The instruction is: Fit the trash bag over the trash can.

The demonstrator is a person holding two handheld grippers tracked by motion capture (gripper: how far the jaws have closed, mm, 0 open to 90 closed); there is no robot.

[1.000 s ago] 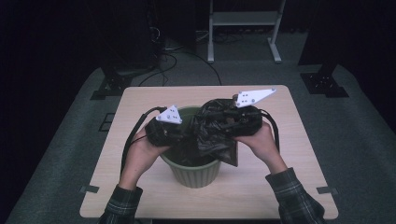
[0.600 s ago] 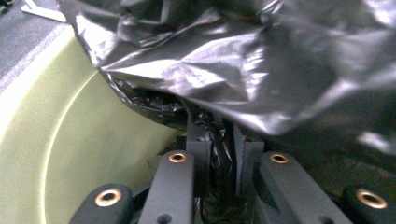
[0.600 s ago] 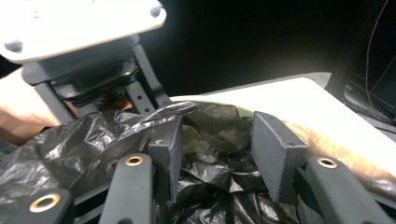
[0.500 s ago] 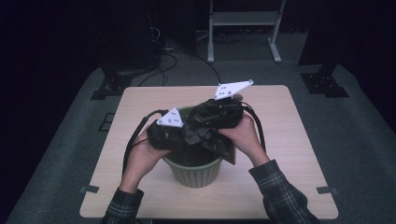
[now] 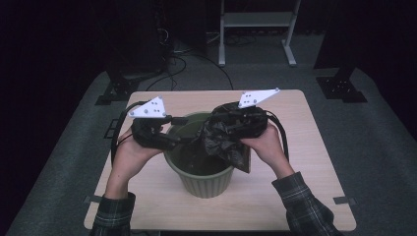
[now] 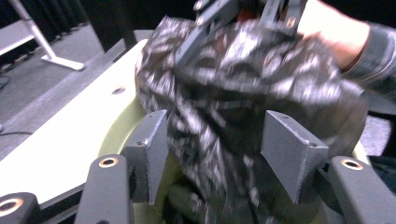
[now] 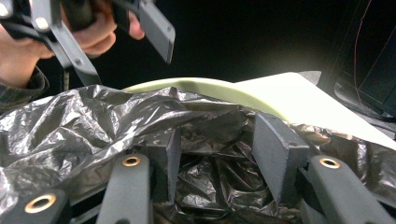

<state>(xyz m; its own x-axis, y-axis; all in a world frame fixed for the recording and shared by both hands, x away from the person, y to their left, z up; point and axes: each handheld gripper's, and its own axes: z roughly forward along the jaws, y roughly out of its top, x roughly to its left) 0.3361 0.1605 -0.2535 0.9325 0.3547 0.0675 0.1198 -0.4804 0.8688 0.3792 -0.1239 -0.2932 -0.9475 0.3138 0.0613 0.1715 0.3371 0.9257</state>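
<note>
From the high view, I see a green bin [image 5: 201, 167] standing in the middle of the wooden worktop [image 5: 314, 196]. A crumpled black bin bag [image 5: 223, 142] hangs over the right side of the bin's rim. My right tongs [image 5: 221, 129] sit right on top of the bag. My left tongs [image 5: 172, 141] are at the left side of the rim, pointing across the bin's mouth toward the bag.

In the left gripper view, the left tongs [image 6: 219, 154] are open wide. The bin bag [image 6: 243, 93] bulges between the two jaws, but they are not squeezing it. The right tongs [image 6: 243, 14] are at the top, with the bag bunched under them. A bit of the pale green rim [image 6: 116, 135] peeks out on the left.

In the right gripper view, the right tongs [image 7: 219, 154] are open wide too. The shiny bag [image 7: 93, 121] is heaped around and under the jaws, and they are not pinching it. The bin's rim [image 7: 201, 88] curves past behind it, and the left tongs [image 7: 154, 28] hang above.

I think I am putting the bag into the bin as a liner, and it is still all bunched up. Next, I think each pair of tongs needs to pinch an edge of the bag and pull it apart over the rim.
</note>
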